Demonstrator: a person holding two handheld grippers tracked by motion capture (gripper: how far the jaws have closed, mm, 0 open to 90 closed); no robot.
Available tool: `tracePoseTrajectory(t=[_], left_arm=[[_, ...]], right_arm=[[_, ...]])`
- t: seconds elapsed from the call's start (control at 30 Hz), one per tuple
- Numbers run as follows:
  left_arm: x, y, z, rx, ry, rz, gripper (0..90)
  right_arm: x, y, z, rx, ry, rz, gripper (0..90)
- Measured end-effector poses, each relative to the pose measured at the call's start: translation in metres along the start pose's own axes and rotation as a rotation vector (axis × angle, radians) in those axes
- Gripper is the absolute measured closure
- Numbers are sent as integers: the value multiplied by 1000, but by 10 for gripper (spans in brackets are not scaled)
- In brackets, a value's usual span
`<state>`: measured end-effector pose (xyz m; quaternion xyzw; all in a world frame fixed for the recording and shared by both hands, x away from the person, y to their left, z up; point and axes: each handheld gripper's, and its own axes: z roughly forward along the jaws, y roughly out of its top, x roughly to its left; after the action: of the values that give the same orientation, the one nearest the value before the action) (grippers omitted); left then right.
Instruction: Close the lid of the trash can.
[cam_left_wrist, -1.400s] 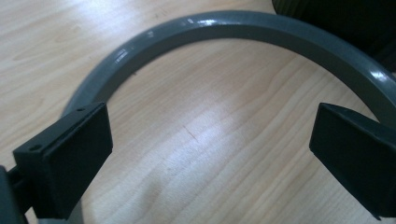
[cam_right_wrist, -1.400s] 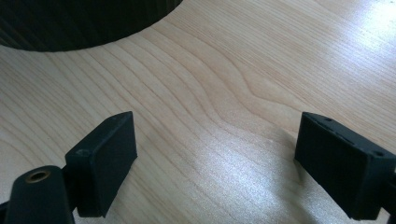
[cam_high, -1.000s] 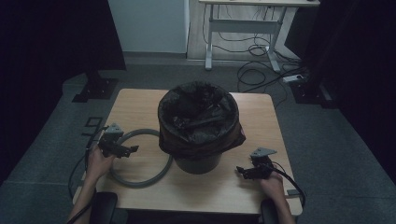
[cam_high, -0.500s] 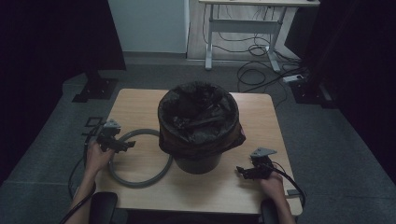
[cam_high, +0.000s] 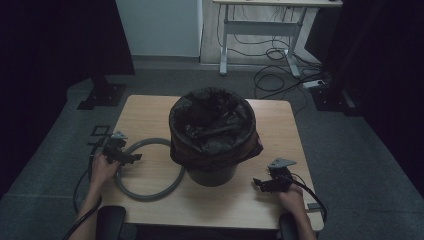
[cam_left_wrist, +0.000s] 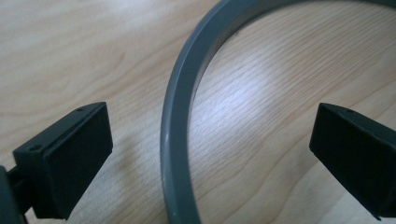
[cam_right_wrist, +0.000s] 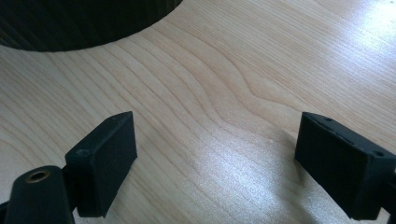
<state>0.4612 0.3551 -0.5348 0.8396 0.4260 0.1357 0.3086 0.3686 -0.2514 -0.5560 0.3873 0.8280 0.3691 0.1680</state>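
High view: wooden table (cam_high: 150, 112) with a dark bin (cam_high: 212, 137) at its middle, lined with a black bag (cam_high: 250, 145) folded over the rim. Left of the bin, flat on the wood, a grey ring (cam_high: 150, 195), its right edge just beside the bin's base. Left gripper (cam_high: 131, 158) over the ring's left arc, held by a hand (cam_high: 102, 170). Right gripper (cam_high: 260, 184) low above the table, right of the bin's base, apart from it, held by the other hand (cam_high: 292, 197).

Left gripper view: jaws standing wide apart, one on each side of the ring's (cam_left_wrist: 180, 121) curved band, neither pad touching it. Ring lying flat on the pale wood grain (cam_left_wrist: 280, 93), closer to the jaw on the left.

Right gripper view: jaws wide open, nothing between them but bare table (cam_right_wrist: 233, 116). Ribbed dark bin wall (cam_right_wrist: 79, 23) in the upper left corner, well clear of both jaws.
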Motion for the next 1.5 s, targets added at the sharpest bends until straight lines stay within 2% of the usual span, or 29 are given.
tracePoseTrajectory(t=[0.1,0.23,0.3,0.57,0.73,0.8,0.9,1.03,1.13,1.27,1.33,1.43,1.5], left_arm=[[3,-5,4,14,1,-7,0],[4,-10,4,-20,8,-7,0],[3,-13,5,-37,23,15,0],[3,-13,5,-36,26,10,0],[3,-13,5,-42,40,-9,5],[4,-15,2,-64,60,-29,61],[7,-17,-1,-94,86,-60,239],[9,-18,-3,-102,88,-58,304],[14,-19,-6,-110,101,-75,447],[13,-17,-8,-90,111,-90,572],[11,-15,-8,-74,113,-99,615],[6,-12,-8,-59,120,-107,726],[5,-11,-8,-52,126,-120,734]], right_arm=[[0,0,0,0,0,0,118],[0,0,0,0,0,0,118],[0,0,0,0,0,-1,118],[0,0,0,0,0,0,118],[0,0,0,0,0,-1,118],[0,0,0,0,0,0,118],[0,0,0,0,0,0,118],[0,0,0,0,0,-1,118],[0,0,0,0,0,0,118],[0,0,0,0,0,0,118],[0,0,0,0,0,-1,118],[0,0,0,0,0,-1,118],[0,0,0,0,0,0,118]])
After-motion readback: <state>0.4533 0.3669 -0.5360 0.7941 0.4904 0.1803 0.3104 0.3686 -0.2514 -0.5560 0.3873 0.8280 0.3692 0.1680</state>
